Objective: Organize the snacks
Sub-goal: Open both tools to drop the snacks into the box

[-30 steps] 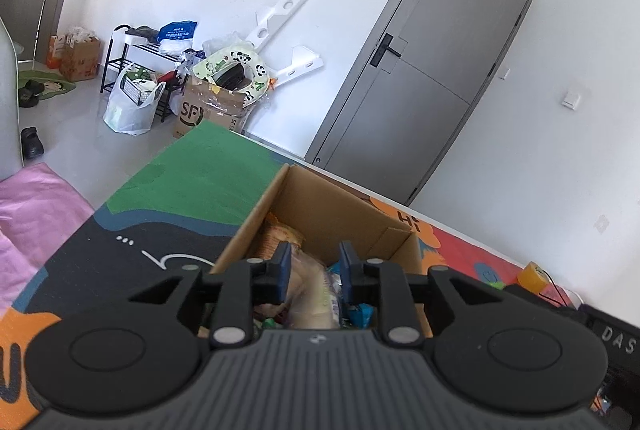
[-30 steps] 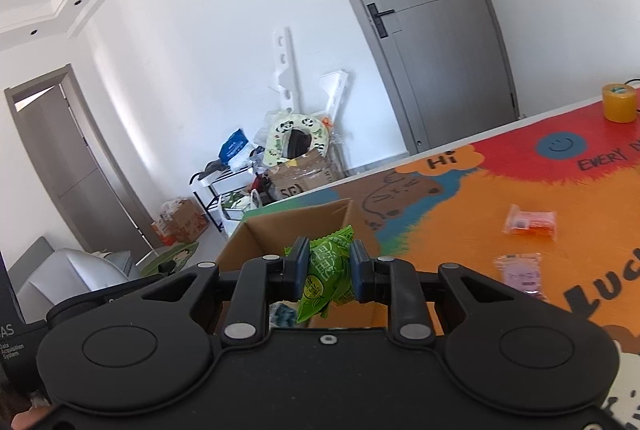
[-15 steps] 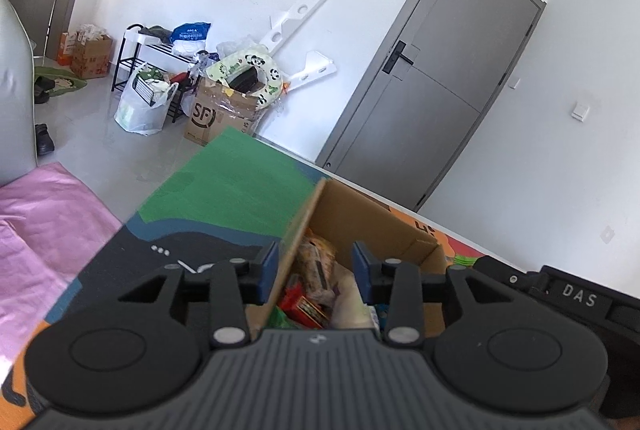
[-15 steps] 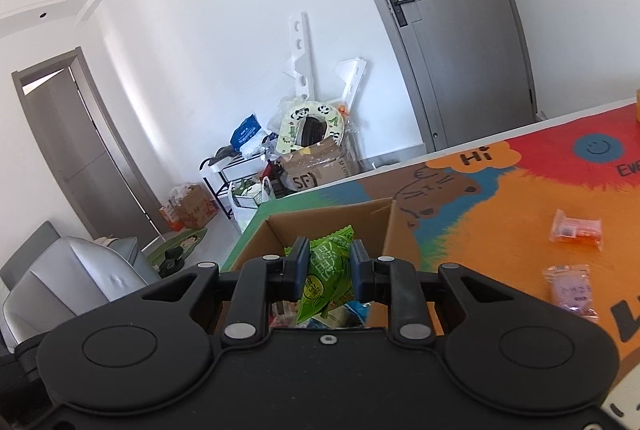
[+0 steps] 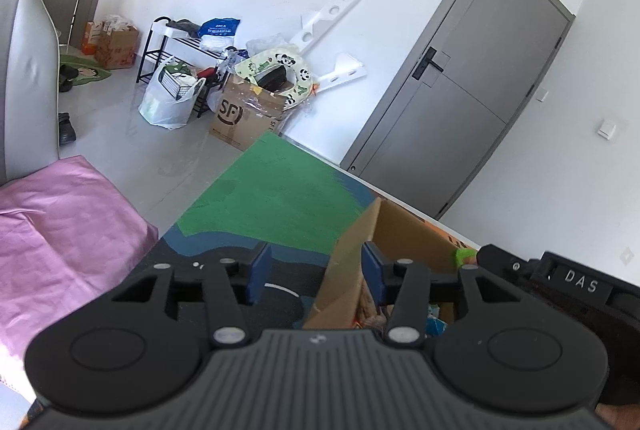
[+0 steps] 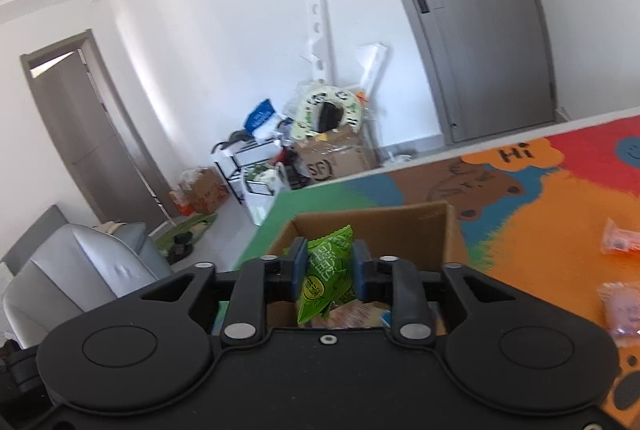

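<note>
Right tool over an open box on the bench — a green packet sits between its pads, the jaws having just been easing apart. Left tool has just been opening too, now wide and empty, straddling the box's wall. Two pink packets lie apart on the bench.

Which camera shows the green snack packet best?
The right wrist view: the green snack packet sits between the right gripper's just-opening jaws, above the cardboard box. The left wrist view shows only its green corner behind the box.
</note>
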A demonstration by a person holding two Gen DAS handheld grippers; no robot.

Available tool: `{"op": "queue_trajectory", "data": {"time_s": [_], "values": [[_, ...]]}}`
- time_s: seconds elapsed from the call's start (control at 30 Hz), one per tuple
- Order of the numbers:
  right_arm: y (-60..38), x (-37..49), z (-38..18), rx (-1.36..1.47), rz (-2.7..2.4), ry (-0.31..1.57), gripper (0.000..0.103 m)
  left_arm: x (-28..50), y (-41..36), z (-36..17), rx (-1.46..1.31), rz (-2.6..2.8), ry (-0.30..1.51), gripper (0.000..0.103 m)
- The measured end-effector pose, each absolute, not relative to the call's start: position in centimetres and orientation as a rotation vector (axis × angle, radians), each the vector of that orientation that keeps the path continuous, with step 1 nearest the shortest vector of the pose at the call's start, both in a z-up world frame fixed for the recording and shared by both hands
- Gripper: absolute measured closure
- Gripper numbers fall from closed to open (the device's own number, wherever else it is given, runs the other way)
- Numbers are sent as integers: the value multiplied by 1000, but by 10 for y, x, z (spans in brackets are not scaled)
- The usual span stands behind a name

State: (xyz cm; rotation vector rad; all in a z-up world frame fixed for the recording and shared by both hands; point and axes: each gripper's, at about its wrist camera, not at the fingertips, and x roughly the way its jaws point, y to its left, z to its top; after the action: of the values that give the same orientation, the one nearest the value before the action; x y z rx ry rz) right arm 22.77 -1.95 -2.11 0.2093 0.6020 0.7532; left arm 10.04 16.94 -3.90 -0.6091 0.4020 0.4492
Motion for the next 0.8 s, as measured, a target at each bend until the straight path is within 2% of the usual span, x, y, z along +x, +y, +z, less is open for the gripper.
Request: {"op": "queue_trajectory", "data": {"time_s": [0.03,0.13,0.27,0.7,0.8], "values": [[-19,228,-21,210,752,604,61,101,170,-39,-611,453,402,51],[-24,228,-23,213,736,615,60,102,169,-40,-609,450,403,48],[-36,226,-25,223,700,626,53,102,163,-41,-611,435,414,44],[-101,220,-30,267,616,629,39,113,118,-27,-520,381,421,23],[-117,219,-32,274,605,632,34,120,105,-25,-504,365,440,22]]}}
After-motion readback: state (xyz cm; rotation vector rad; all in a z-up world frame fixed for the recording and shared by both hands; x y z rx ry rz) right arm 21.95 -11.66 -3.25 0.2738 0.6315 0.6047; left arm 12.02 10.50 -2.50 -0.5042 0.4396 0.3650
